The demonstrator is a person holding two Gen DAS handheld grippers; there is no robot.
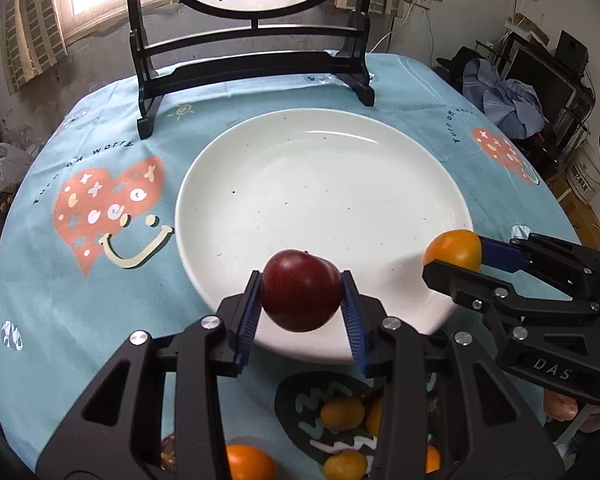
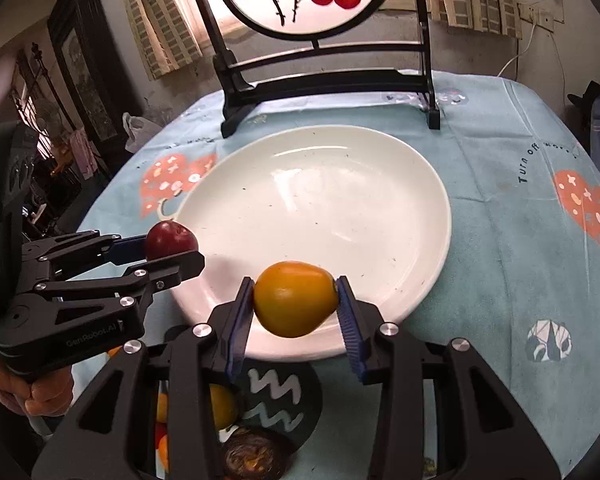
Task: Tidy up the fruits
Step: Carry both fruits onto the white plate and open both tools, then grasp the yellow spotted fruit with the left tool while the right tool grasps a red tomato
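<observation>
While both my grippers carry fruit over the near rim of the plate [image 1: 380, 152], the step in hand is delivery.

My left gripper [image 1: 302, 304] is clamped on one dark red fruit [image 1: 300, 288]; my right gripper [image 2: 296, 312] is clamped on one orange fruit [image 2: 296, 300]; both hang above the bare plate's near edge; next, I judge, each must lower and let go gently, kept apart; at least four more orange fruits [image 1: 342, 412] wait by the table's near edge, partly hidden.
</observation>
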